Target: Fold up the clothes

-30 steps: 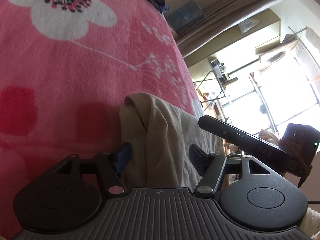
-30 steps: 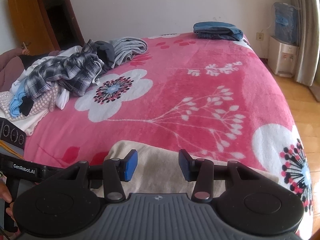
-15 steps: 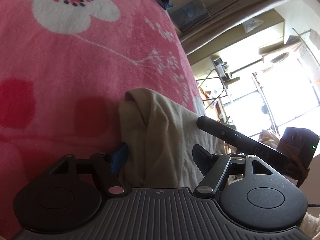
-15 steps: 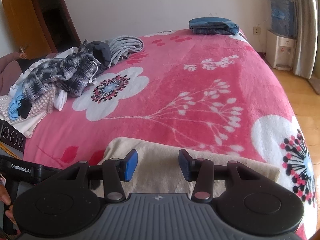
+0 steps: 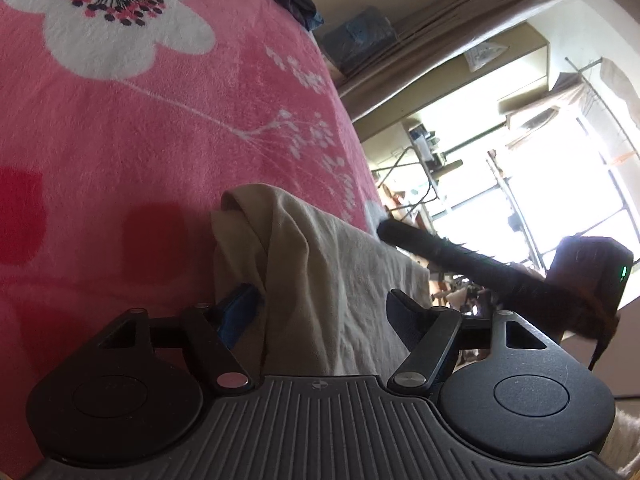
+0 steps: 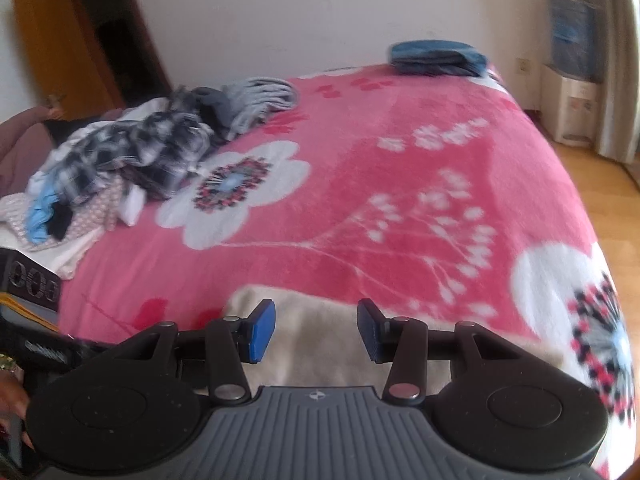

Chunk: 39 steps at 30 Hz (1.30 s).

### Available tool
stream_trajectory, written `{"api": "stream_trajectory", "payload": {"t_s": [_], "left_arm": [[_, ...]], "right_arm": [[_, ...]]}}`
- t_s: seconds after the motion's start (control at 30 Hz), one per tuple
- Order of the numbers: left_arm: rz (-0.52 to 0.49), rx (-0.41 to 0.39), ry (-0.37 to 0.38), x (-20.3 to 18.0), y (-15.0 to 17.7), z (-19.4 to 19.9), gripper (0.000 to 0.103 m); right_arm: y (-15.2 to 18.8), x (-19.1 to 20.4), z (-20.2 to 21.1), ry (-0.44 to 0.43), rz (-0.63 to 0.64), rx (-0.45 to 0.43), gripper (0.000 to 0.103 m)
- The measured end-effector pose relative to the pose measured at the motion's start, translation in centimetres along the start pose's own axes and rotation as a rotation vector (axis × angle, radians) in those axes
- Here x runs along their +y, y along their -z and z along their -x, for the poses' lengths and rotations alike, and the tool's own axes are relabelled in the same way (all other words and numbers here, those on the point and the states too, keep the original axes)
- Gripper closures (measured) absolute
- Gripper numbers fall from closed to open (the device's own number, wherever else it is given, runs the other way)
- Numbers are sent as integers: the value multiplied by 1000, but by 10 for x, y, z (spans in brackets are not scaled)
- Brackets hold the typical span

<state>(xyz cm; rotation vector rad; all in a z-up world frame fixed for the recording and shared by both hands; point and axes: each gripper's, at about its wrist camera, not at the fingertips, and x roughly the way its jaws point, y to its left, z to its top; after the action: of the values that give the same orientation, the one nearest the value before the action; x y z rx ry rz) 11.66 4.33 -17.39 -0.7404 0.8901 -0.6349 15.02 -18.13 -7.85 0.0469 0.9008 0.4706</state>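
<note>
— Where is the beige cloth (image 5: 320,280) lying?
— On the pink blanket (image 6: 360,184), at its near edge, well apart from the clothes pile (image 6: 132,160).
— And the tongs?
— The left gripper (image 5: 320,312) is standing wide apart around a raised fold. The right gripper (image 6: 316,330) is hovering over the cloth, spread and gripping nothing.
</note>
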Motion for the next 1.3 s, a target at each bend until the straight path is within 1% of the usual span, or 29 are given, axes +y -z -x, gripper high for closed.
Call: {"api": "stream_trajectory", "payload": {"t_s": [0.13,0.27,0.33,0.47,0.57,0.63,0.73,0.83,0.93,1.03,1.13,1.2,1.3], "left_arm": [[22,-39,9,-4,11,19,30],[-13,-33,-26,-6,23,45,30],[-38,-19,-34,-6,28,54,30],[-106,4,-25,-12,35,51,30],[-132,12,-6,-17,35,38,29],[-145,18,4,-19,34,31,29],[-159,34,-1,-19,36,22,27],[-167,31,-21,-20,38,21,27],[-164,13,-43,-20,40,25,21],[-166,-5,-52,-19,42,22,19],[-168,-2,-53,-20,42,12,18],[-174,1,-56,-21,44,7,11],[-181,-8,-42,-26,46,7,11]], "right_arm": [[-22,12,-9,-55,73,79,54],[-43,25,-18,-110,143,160,54],[-45,36,-22,-131,162,218,55],[-42,49,-31,-132,117,325,54],[-36,55,-34,-118,79,372,54],[-31,58,-34,-104,66,387,55],[-24,60,-32,-77,54,402,55],[-21,61,-30,-58,42,406,55],[-19,61,-28,-51,36,405,55],[-16,62,-29,-48,24,407,55],[-14,62,-32,-44,15,405,55],[-13,60,-33,-45,9,404,55],[-12,58,-33,-48,0,402,55]]}}
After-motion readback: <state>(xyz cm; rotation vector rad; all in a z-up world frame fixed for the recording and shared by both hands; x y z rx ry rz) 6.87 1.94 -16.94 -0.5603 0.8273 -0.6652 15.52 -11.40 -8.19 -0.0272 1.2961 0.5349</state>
